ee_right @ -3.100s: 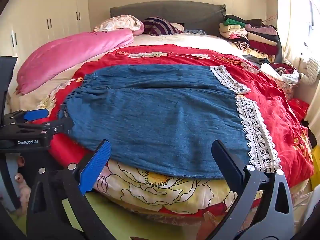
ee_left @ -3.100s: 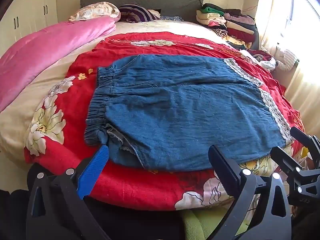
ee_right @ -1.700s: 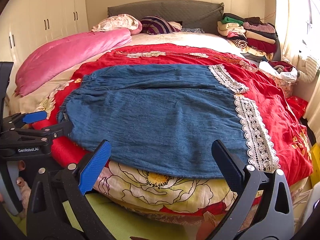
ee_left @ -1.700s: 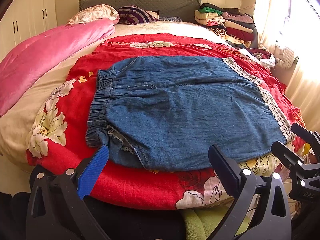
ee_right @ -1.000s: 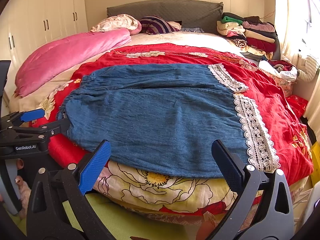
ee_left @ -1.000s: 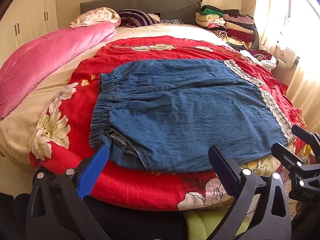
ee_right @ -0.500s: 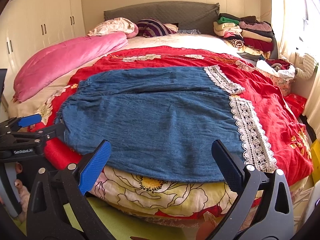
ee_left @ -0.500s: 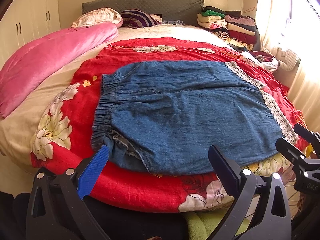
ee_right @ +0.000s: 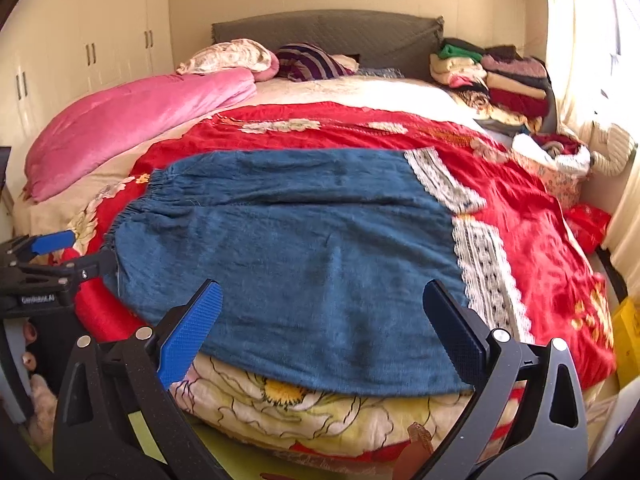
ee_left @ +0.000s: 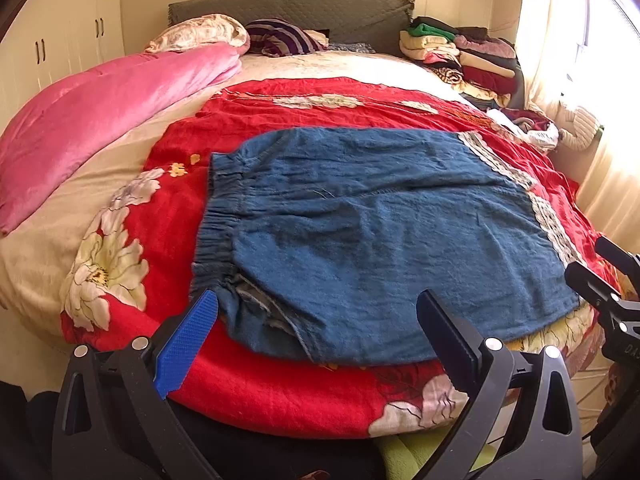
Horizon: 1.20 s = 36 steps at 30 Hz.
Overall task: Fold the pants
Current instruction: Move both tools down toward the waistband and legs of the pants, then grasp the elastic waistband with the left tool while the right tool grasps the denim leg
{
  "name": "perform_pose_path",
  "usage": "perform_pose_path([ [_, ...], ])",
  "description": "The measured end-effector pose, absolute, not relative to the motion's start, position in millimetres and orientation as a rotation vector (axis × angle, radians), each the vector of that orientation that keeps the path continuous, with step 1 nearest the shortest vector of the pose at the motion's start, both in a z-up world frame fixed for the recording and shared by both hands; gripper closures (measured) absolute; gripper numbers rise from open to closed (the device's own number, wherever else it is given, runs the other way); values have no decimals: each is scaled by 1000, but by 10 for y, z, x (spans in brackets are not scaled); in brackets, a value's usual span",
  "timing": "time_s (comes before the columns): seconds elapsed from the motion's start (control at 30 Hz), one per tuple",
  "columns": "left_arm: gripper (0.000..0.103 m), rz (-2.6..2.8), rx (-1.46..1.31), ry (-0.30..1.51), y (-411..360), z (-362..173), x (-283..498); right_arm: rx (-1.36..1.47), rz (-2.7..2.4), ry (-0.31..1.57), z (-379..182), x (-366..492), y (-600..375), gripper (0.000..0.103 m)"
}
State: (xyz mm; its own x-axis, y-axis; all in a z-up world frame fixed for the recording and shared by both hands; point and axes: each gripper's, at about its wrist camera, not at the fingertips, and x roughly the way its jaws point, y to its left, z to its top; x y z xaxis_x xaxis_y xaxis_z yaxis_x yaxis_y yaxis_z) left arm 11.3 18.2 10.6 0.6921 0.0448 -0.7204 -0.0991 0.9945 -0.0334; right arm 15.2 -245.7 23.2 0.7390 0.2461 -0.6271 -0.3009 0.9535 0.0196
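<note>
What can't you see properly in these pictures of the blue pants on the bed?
- Underside of the blue pants: hidden in both views, lying flat on the red blanket.
- Left gripper: base cut off by the bottom edge, left view.
- Folded clothes pile: too small and far to tell items apart, right view.

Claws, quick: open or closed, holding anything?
Left claw: open, empty, near the denim pants' waistband corner.
Right claw: open, empty.

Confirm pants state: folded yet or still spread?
Spread flat. The denim pants lie open on the red blanket, both lace hems showing side by side.
</note>
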Motion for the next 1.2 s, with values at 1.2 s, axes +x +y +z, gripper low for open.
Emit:
perform_pose_path([
  [1.2, 4, 167, -107, 946, 1622, -212, 2093, -224, 511, 824, 171, 2572, -1329, 8],
])
